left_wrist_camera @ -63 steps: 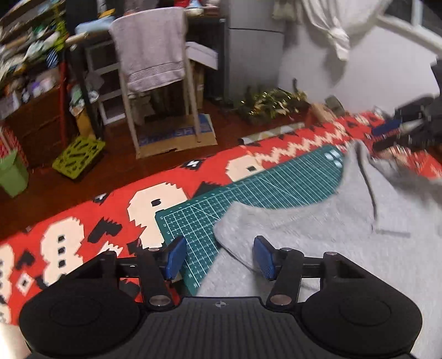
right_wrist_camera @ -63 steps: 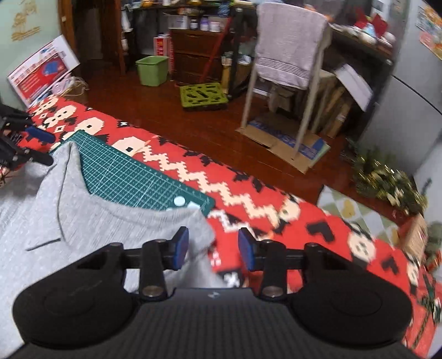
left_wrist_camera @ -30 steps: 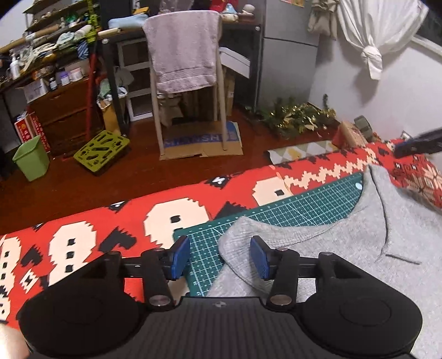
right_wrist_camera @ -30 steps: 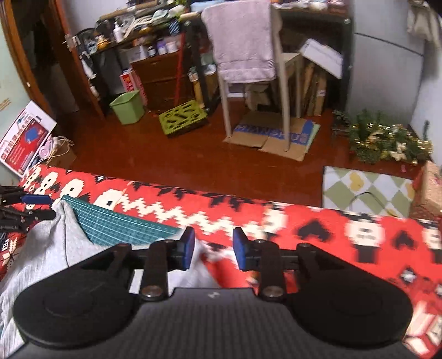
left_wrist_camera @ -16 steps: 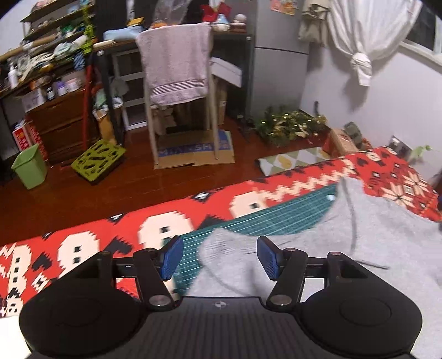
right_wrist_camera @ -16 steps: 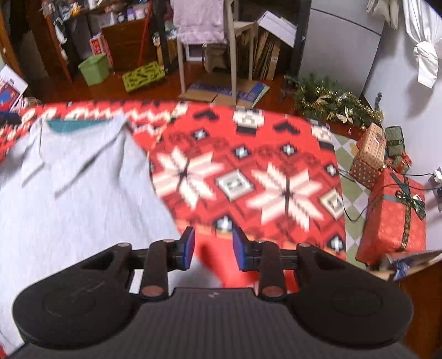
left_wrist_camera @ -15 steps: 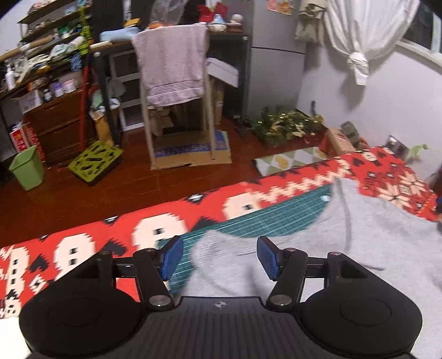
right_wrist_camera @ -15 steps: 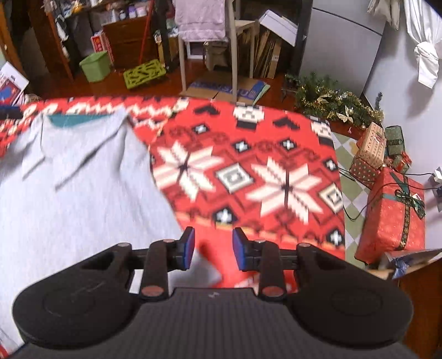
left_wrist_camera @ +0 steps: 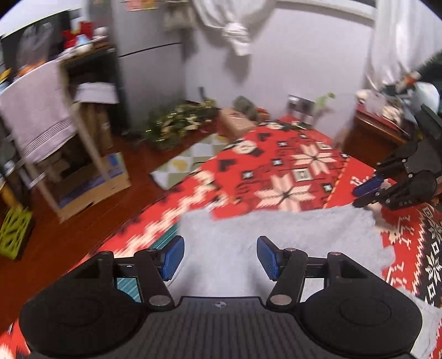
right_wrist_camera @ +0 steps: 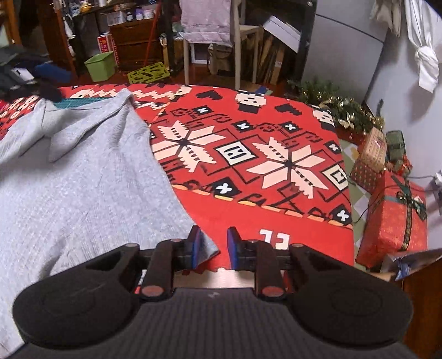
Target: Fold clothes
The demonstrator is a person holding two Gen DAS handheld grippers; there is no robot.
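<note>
A grey knit garment (right_wrist_camera: pixel 83 187) lies spread on a table under a red patterned cloth (right_wrist_camera: pixel 248 154). In the right wrist view my right gripper (right_wrist_camera: pixel 214 246) is open at the garment's near right corner. That hem corner (right_wrist_camera: pixel 207 247) lies between the pads, against the left one. The left wrist view is blurred by motion. It shows my left gripper (left_wrist_camera: pixel 219 258) open just above the grey garment (left_wrist_camera: pixel 248 229), with nothing between its fingers. The right gripper (left_wrist_camera: pixel 370 189) shows at the far right of that view, at the garment's edge.
A green cutting mat (right_wrist_camera: pixel 80 102) peeks out from under the garment's far end. Wrapped gift boxes (right_wrist_camera: pixel 395 210) sit on the floor past the table's right edge. A chair draped with a towel (right_wrist_camera: pixel 207 22) stands beyond the table.
The left gripper has swung right, from the mat-side edge to over the garment's body. The right gripper has settled lower at the hem corner and its jaws have narrowed a little.
</note>
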